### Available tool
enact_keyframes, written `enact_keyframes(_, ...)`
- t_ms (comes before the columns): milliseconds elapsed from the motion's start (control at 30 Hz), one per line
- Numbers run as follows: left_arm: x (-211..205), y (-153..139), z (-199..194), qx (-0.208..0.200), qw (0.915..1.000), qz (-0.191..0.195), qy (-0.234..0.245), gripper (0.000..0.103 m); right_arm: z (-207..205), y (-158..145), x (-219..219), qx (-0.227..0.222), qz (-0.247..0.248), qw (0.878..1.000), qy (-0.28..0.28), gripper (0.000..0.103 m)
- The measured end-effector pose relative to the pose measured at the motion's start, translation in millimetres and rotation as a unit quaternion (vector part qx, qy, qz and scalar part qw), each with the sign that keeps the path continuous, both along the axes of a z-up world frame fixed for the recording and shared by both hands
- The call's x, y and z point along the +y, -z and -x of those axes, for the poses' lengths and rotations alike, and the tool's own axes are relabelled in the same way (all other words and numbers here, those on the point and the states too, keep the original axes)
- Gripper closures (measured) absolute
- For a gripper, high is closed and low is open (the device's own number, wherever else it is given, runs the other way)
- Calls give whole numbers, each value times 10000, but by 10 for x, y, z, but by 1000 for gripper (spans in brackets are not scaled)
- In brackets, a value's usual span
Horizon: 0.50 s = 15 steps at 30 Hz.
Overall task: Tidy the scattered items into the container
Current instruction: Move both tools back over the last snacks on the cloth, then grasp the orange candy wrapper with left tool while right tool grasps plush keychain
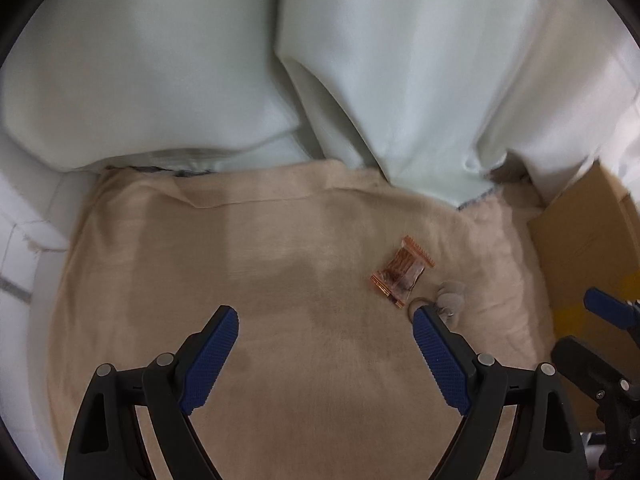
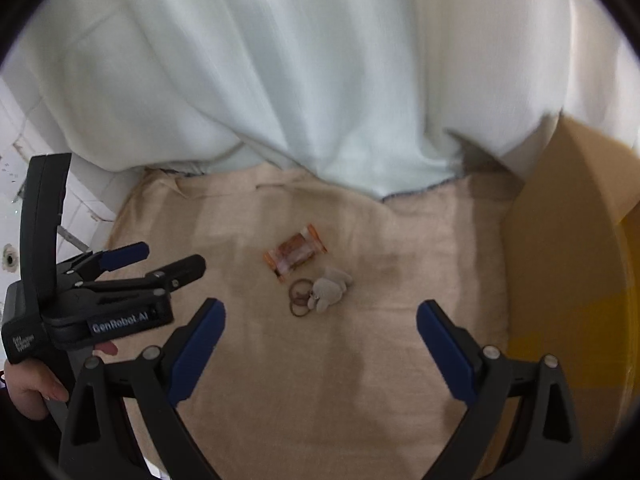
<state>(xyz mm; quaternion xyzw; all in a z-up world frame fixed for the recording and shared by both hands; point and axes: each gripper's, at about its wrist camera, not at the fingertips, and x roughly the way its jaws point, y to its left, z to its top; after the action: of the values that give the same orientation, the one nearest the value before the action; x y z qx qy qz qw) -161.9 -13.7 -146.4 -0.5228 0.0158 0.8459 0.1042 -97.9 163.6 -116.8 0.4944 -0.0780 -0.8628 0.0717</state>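
Both hand-held grippers (image 1: 326,318) (image 2: 320,310) spread, ribbed blue pads; crinkly orange wrapper (image 2: 295,256), fuzzy keyring (image 2: 328,290) on beige cloth (image 2: 360,380)

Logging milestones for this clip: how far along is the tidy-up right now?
Done: nothing that shows; the cardboard box interior is out of view. In hand: nothing. The left gripper and right gripper are both open and empty above the beige cloth. Left: the orange snack packet and the plush keychain with its rings still lie on the cloth beside the box.

both hand-held grippers (image 1: 326,322) (image 2: 320,316) gape (empty)
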Motion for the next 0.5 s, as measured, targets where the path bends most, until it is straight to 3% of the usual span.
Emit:
enact_keyframes(100,105,149,56,120,9995,161,251,13,57,193,-23,15,70,9999,93,6)
enact_keyframes(267,144,302,99,242,9983,288,444,13,203,549,-76,-173,70,9998,118,35)
enact_keyframes(500,27,446,72,218,9986,213,443,13,382,785,-70,-335,206,9990,203,51)
